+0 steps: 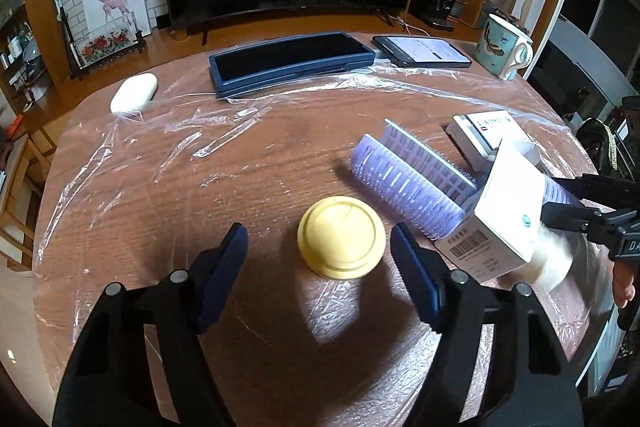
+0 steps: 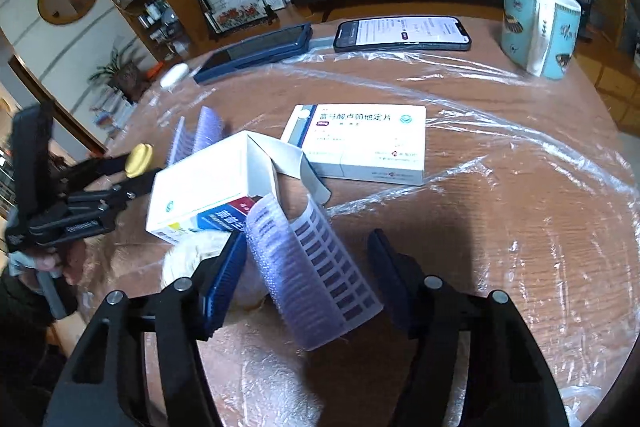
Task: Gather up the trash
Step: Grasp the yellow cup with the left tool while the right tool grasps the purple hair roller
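Brown wood counter (image 1: pixel 256 187), round, under wrinkled clear plastic film (image 1: pixel 168 131). Far edge, I see a dark blue case (image 1: pixel 292 61), a phone (image 1: pixel 420 51) with its screen lit, and a teal mug (image 1: pixel 502 47) at the far right. White pebble-shaped thing (image 1: pixel 134 91) at the far left edge.

Trash sits on the right half, toward the near edge: closed medicine box (image 2: pixel 368 143), opened white box (image 2: pixel 208 187) with its flap up, two purple blister sheets, one (image 1: pixel 404 183) beside the opened box, the other (image 2: pixel 316 267) curled against it. White fluffy wad (image 2: pixel 192 259) tucked under the opened box.

Yellow round cap (image 1: pixel 342 237) near the middle, resting on the counter.

My left gripper (image 1: pixel 320 259) is part open, pads either side of the cap, not touching it. My right gripper (image 2: pixel 308 279) is also part open; the curled blister sheet stands between the pads, left pad against or just beside it, right pad clear.
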The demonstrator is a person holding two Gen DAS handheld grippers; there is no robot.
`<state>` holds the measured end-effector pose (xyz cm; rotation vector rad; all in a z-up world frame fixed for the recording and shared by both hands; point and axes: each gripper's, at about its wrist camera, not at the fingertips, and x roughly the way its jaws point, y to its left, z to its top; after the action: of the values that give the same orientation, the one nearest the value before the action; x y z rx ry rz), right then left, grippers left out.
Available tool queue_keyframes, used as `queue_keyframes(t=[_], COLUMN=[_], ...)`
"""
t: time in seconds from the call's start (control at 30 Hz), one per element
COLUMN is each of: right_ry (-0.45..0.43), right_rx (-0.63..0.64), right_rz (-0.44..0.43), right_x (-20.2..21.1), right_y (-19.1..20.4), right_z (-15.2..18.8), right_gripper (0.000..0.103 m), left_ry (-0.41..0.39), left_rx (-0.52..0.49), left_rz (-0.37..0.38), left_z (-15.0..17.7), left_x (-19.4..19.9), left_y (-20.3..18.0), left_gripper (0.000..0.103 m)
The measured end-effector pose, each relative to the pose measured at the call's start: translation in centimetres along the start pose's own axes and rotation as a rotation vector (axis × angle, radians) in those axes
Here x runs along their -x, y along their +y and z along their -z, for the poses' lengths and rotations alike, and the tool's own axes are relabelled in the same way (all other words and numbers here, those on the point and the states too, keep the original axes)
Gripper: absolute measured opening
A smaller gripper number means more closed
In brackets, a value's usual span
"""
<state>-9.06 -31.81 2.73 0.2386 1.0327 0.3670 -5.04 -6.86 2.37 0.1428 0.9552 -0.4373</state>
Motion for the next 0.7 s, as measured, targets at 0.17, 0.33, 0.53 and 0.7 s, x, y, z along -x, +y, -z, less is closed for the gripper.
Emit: queue_keyframes(t=[0.17, 0.33, 0.53, 0.7], right_ry=[-0.009, 0.000, 0.027, 0.015], right_rx=[0.003, 0.091, 0.195, 0.172], right_rz=[0.057, 0.145, 0.234, 0.203], right_x=[-0.1, -0.5, -1.1, -0.6], right_y=[-0.2, 1.2, 2.8, 2.9], right_z=[0.2, 0.4, 1.1, 1.4], right_gripper=[0.051, 0.049, 0.064, 0.043], left_ry=[0.000, 0.009, 0.015, 0.019], left_rx=[-0.015, -0.016, -0.046, -0.033], left_rz=[-0.006, -0.004, -0.024, -0.026], left_z=[-0.2, -0.4, -0.3, -0.2], left_x=[-0.3, -0.8, -0.9, -0.9], left_y=[-0.2, -0.5, -1.1, -0.9], left_gripper=[0.069, 0.059, 0.050, 0.040])
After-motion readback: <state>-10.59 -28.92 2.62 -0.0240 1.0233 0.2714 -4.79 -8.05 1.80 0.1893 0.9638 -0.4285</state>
